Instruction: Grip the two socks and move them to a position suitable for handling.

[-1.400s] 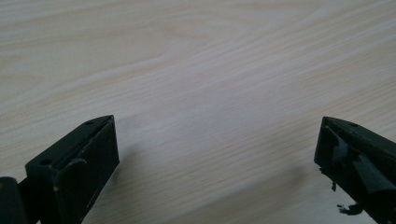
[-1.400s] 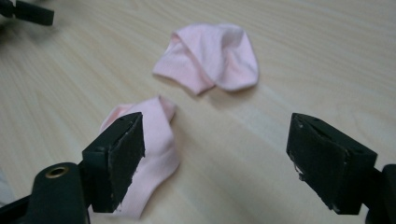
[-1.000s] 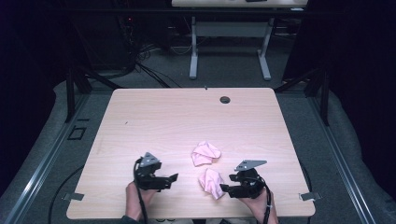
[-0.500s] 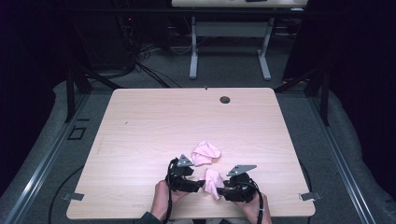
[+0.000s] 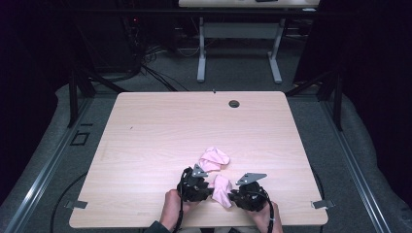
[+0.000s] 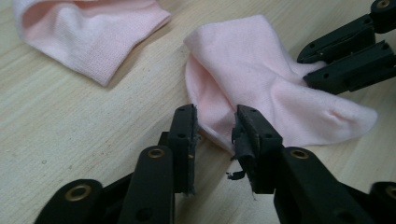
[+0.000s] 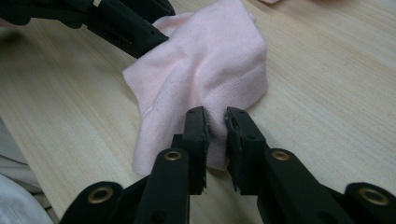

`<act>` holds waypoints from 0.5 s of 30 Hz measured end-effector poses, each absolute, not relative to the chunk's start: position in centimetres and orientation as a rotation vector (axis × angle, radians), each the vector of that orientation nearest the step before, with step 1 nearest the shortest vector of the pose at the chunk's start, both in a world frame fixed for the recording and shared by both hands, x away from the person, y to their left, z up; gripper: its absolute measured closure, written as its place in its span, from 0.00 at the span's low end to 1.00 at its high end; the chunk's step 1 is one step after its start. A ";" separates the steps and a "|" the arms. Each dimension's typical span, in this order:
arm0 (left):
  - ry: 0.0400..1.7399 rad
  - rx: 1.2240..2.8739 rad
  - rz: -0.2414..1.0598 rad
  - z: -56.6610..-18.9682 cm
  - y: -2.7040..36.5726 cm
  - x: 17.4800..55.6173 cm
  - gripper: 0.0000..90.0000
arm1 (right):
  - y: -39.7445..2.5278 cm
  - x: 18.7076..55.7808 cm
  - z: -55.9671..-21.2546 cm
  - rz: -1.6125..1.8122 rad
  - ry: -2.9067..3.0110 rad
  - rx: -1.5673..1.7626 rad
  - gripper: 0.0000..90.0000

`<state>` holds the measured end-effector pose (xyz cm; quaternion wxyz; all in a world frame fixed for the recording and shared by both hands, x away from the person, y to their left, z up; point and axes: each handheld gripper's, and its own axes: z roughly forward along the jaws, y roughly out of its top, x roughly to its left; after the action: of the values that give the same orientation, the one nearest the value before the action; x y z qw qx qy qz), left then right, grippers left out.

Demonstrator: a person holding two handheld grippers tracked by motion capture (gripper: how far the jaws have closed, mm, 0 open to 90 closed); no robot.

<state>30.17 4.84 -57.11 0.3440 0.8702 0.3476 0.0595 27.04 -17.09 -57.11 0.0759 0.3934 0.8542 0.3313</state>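
Two pink socks lie near the table's front edge. The farther sock [image 5: 214, 158] [image 6: 88, 32] lies loose. The nearer sock [image 5: 221, 190] [image 6: 261, 93] [image 7: 210, 70] hangs between my two grippers. My right gripper [image 5: 233, 196] [image 7: 215, 116] is shut on one end of it, cloth bunched between its jaws; it also shows in the left gripper view [image 6: 322, 70]. My left gripper [image 5: 209, 186] [image 6: 215, 114] is open, its jaws standing on either side of the sock's other edge with a gap showing. It appears at the top left of the right gripper view [image 7: 154, 37].
The light wooden table [image 5: 160, 136] has a round cable hole [image 5: 234, 103] near its far edge. Beyond it stands another desk's white frame [image 5: 238, 48] on grey floor. Hands hold both grippers at the front edge.
My left gripper has swung right from the front left of the table to the nearer sock. The right gripper, still holding that sock, shifted slightly left.
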 end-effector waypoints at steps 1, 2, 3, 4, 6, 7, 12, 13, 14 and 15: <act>0.899 2.280 0.173 -57.0 4.7 30.1 0.84 | -17.2 27.1 -57.2 1.003 2.553 1.182 0.90; 0.902 2.282 0.193 -57.0 4.5 29.9 0.87 | -17.3 27.0 -57.3 1.021 2.544 1.188 0.91; 0.892 2.286 0.194 -57.1 4.4 29.9 0.92 | -17.3 27.0 -57.3 1.028 2.544 1.193 0.92; 0.892 2.281 0.192 -57.1 4.4 29.9 0.95 | -17.3 27.0 -57.3 1.030 2.547 1.188 0.93; 0.895 2.272 0.200 -57.2 4.3 29.8 0.99 | -17.4 27.0 -57.4 1.036 2.543 1.187 0.93; 0.898 2.269 0.200 -57.2 4.4 29.8 0.99 | -17.4 27.0 -57.4 1.041 2.539 1.191 0.93; 0.917 2.224 0.182 -56.8 5.3 29.8 0.99 | -18.4 26.9 -56.9 1.116 2.495 1.221 0.94; 0.926 2.198 0.177 -56.5 5.9 29.7 0.99 | -18.6 26.8 -56.7 1.107 2.494 1.210 0.94; 0.929 2.188 0.180 -56.3 6.3 29.6 0.99 | -18.8 26.8 -56.5 1.116 2.485 1.216 0.94; 0.934 2.175 0.166 -56.1 6.6 29.6 0.99 | -19.0 26.8 -56.2 1.116 2.486 1.209 0.94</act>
<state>29.55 6.60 -56.10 0.3748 0.8498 0.3649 0.0647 26.77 -19.04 -56.23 0.0801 0.4043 0.8313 0.3730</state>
